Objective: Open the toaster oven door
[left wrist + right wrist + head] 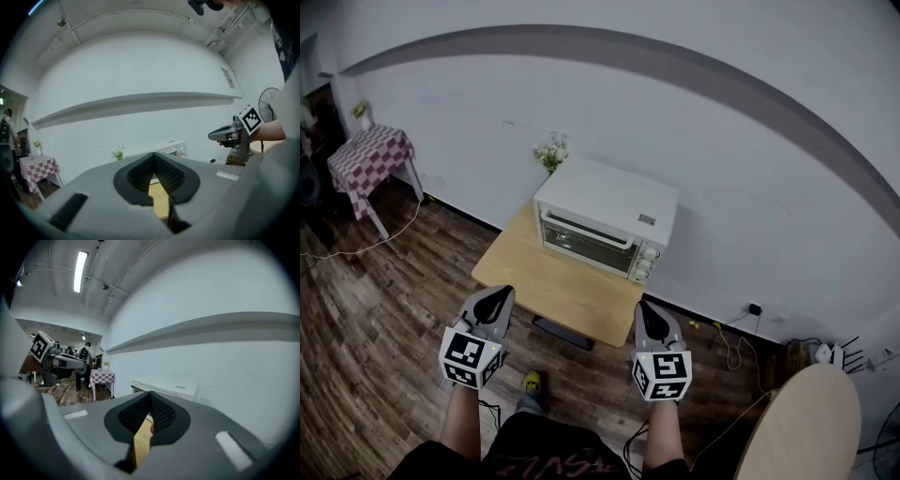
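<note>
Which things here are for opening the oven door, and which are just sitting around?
For the job: toaster oven, its door, left claw, right claw.
Just lying about: flowers, checkered table.

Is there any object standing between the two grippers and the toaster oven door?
Nothing visible. Only bare table top lies between the left gripper, the right gripper and the closed toaster oven door. The flowers stand behind the toaster oven.

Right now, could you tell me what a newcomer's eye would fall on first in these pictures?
The white toaster oven, door closed, sits at the back of a light wooden table against the wall. In the foreground, the left gripper and right gripper point toward it, jaws shut and empty.
</note>
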`<state>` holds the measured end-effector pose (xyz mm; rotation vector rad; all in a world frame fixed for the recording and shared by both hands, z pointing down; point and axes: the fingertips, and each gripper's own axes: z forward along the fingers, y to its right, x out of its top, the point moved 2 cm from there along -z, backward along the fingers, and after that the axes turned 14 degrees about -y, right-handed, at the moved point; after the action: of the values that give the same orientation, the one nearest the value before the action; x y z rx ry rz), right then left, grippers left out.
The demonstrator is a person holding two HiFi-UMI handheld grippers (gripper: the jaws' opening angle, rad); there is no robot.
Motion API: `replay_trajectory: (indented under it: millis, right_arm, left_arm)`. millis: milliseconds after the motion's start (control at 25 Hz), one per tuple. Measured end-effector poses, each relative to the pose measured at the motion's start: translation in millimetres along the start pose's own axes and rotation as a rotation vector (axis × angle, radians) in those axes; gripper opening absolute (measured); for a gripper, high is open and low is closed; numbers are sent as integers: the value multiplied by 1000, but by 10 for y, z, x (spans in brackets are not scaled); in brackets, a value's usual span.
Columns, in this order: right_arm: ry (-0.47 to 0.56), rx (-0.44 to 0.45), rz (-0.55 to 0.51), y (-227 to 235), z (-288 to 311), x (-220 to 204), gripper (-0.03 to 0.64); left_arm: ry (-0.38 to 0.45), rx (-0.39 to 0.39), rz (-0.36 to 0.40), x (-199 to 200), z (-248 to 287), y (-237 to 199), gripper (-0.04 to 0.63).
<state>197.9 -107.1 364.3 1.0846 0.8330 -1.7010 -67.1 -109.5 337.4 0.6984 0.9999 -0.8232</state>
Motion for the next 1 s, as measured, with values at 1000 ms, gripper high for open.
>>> replay_trajectory:
  millis: [1000]
  right_arm:
    - [-134,-147,-38,21,1723,557,9]
  left_arm:
    - [-101,-337,283,300,2042,-1223,-3]
